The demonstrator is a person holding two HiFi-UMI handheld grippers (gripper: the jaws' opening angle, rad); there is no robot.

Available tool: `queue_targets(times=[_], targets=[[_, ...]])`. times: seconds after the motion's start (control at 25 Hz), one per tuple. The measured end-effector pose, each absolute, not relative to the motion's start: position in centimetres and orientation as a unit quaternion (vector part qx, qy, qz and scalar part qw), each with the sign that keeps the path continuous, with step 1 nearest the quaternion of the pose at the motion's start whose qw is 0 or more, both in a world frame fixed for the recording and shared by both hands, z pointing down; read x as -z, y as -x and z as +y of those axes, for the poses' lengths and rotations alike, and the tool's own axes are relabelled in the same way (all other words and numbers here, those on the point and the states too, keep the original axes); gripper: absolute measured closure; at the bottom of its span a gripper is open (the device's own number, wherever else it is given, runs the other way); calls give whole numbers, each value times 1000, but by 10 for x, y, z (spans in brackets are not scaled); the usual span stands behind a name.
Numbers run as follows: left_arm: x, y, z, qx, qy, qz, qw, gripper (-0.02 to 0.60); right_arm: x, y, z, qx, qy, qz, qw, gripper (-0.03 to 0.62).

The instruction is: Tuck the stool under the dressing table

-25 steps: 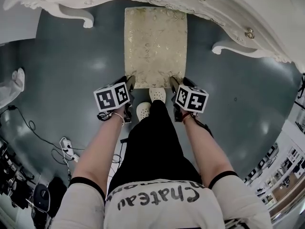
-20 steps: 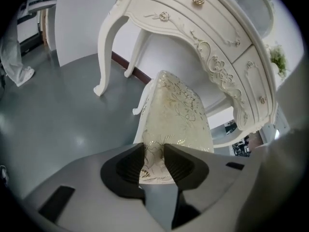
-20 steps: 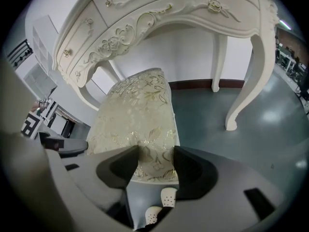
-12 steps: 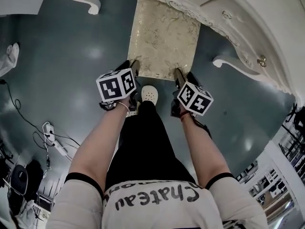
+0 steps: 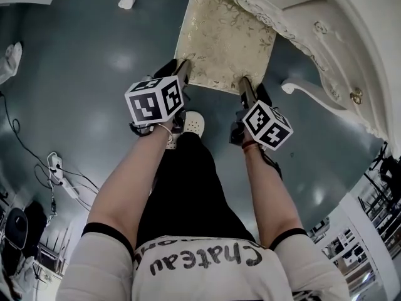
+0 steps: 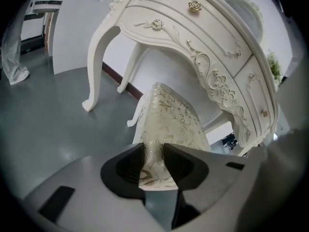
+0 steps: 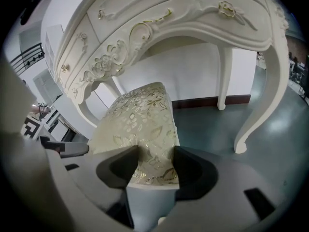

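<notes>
Since 1 second ago the stool has slid further under the table. Only the gripper views show us pads pinching its near edge: left gripper and right gripper, 1 per corner.

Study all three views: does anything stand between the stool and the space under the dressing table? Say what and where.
Nothing visible does. The floor between the dressing table legs is bare, and the stool already meets the table's front edge at its far end. The left gripper and right gripper are shut on its near corners.
</notes>
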State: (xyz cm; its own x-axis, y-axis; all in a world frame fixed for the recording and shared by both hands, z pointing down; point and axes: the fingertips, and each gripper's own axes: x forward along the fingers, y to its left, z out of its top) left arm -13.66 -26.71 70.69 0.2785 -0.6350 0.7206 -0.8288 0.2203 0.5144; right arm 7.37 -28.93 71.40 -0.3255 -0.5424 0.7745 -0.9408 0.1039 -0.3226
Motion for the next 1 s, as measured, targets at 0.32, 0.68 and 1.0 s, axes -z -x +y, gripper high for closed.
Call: queue_targets(times=[0.32,0.68,1.0], targets=[[-708,139,-298,-94,-638,-599,473,439,-712,-70,-319,-386,-541,-717,210,345],[-704,145,-347,-64,-680,-594,424,439,-707,-64,-370,-344,-550,-747,143,345],[-701,153,-380,-49,-709,-595,376,439,-702,-57,-398,-296,-566,-764,88,345]])
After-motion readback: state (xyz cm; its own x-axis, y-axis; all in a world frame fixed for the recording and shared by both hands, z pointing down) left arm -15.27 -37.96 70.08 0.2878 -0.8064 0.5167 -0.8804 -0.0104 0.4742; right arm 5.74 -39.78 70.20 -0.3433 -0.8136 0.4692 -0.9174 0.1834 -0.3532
